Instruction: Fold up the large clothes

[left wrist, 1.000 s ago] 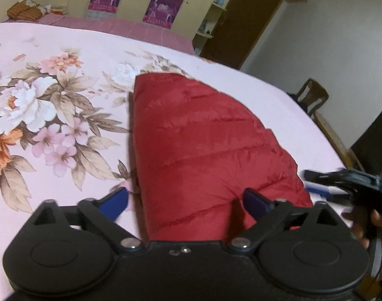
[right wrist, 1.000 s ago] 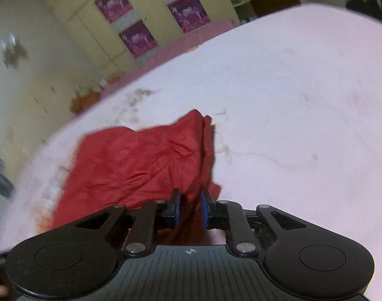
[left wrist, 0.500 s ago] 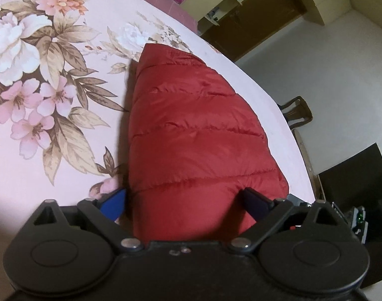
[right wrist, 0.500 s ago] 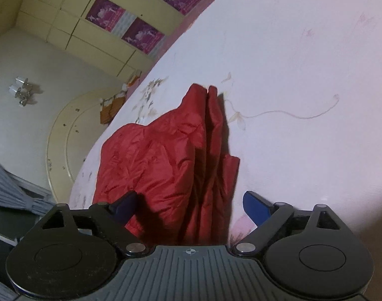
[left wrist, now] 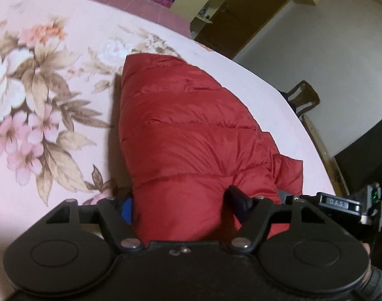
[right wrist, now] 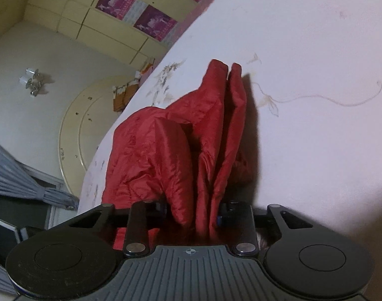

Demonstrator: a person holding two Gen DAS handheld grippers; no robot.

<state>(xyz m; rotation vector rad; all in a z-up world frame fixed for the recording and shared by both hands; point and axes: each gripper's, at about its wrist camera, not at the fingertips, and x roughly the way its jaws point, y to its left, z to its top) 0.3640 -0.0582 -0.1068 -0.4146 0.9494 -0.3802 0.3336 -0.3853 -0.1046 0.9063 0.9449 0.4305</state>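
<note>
Nearest, the left tool (left wrist: 180,200) has its blue-padded fingers (left wrist: 127,207) set wide around the near end of the red puffer jacket (left wrist: 188,130), pads pressing the sides of the bulk. Whether it truly grips or just brackets, cannot tell. The right tool (right wrist: 193,213) has its fingers drawn in on a bunched wad of the same jacket (right wrist: 175,150), fabric filling the gap: looks clamped. In the left view the right tool (left wrist: 341,203) shows just right of the left one, at the jacket's near right corner.

The jacket lies on the bed (left wrist: 53,50), folded into a long bundle; its long axis runs straight away from both tools, near to far. Both hold the near end, so the likely next fold goes lengthwise, near end over toward the far end.

Materials: slick nylon shell, quilted horizontal channels, puffy and springy, probably bulges back after folding. In the right view, layered edges stand up as ridges. The bedsheet is pink with a floral print (left wrist: 27,105), soft and flat.

Far off: yellow cabinets with purple posters (right wrist: 153,22), a wooden chair (left wrist: 302,97).
</note>
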